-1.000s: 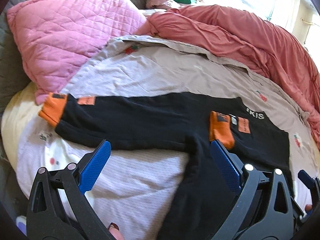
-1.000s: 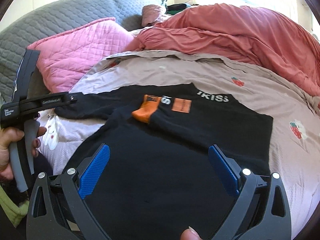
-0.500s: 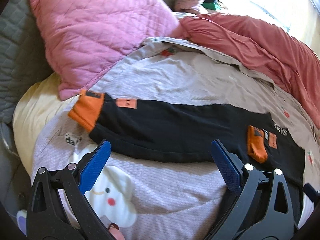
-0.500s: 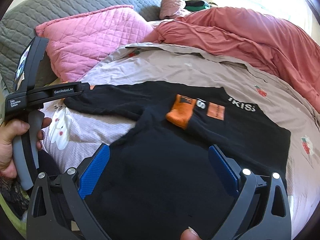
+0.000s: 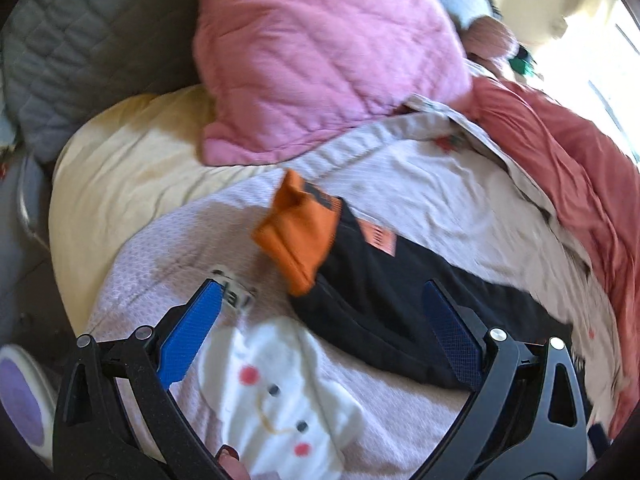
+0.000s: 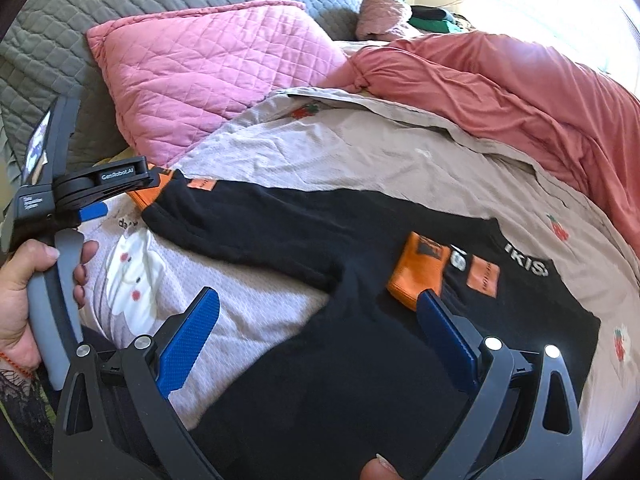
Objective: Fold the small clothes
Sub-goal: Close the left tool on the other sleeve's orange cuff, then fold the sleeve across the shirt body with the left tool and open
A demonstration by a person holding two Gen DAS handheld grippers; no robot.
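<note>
1. Bed cover (image 6: 360, 152), pale lilac-beige with strawberry prints, fills most of both views. No containers anywhere in my views; everything lies loose on the bed.
2. Red duvet (image 6: 520, 92) bunched along the far right side. Pink quilted pillow (image 6: 208, 68) at the far left, leaning on a grey quilted headboard (image 6: 120, 4).
3. Black top (image 6: 320, 320) with orange trim lies flat on the cover, body nearest my right gripper. White lettering near the neck on its far right side.
4. Long axis: its outstretched sleeve (image 6: 256, 220) runs left from the body toward the pillow, ending in an orange cuff (image 5: 298, 228). In my left view that sleeve runs diagonally, cuff at upper left, cloth trailing lower right.
5. The other sleeve is folded in across the chest; its orange cuff (image 6: 420, 272) rests on the black cloth beside an orange patch (image 6: 484, 280).
6. White cartoon-face print (image 5: 276, 396) on the cover, just near side of the outstretched sleeve.
7. Left gripper (image 5: 320, 336): blue pads spread wide, nothing between them, over the cover with the cuff just ahead. In the right view a hand (image 6: 28, 288) holds its handle at the left edge.
8. Right gripper (image 6: 320, 336): blue pads spread wide, holding nothing, above the body of the top. Contact with the cloth: cannot tell.
</note>
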